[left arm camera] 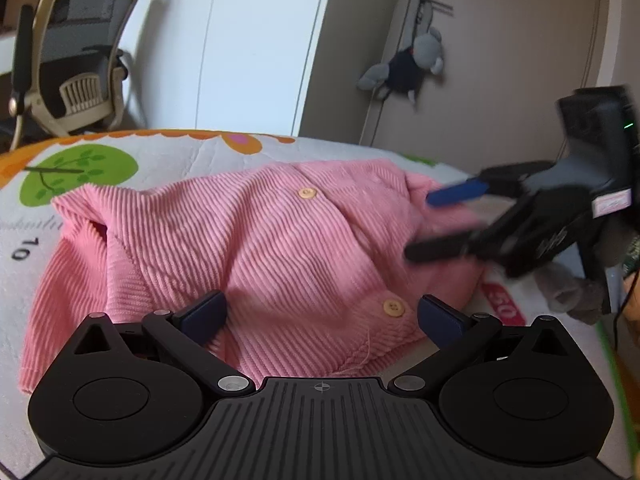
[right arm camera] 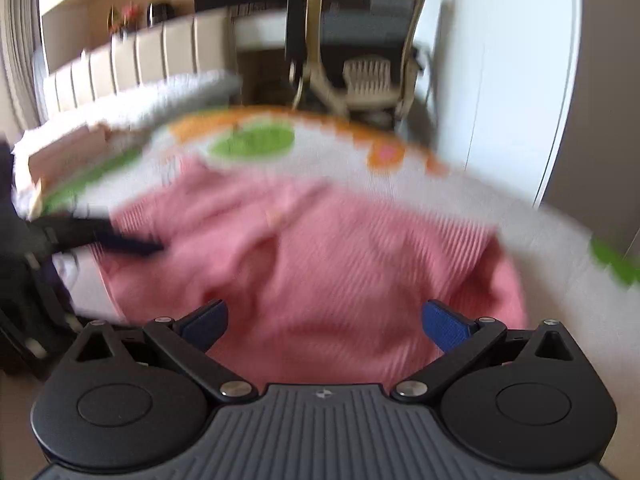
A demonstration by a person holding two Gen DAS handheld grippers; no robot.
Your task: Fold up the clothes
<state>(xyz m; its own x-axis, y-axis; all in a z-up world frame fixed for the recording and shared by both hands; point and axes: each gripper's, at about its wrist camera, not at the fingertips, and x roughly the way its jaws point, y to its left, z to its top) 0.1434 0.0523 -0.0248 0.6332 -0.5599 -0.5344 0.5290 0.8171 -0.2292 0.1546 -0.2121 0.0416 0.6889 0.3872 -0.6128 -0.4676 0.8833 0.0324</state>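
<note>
A pink cardigan point(left arm camera: 256, 248) is spread out rumpled on the bed point(left arm camera: 168, 152), near its foot edge. Both jaws are held wide apart, nothing gripped: left gripper point(left arm camera: 320, 314) at the hem, right gripper point(left arm camera: 436, 224) over the cardigan's side.

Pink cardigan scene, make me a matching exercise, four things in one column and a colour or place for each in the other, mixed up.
Things:
1. cardigan
2. buttons
3. office chair
4. stuffed toy

Descriptions:
A. hanging on the door
B. pink, lying on the printed quilt
C. beyond the bed, by the white wardrobe
D. pale yellow-tan, on the cardigan front

Pairs: 1-B, 2-D, 3-C, 4-A
</note>
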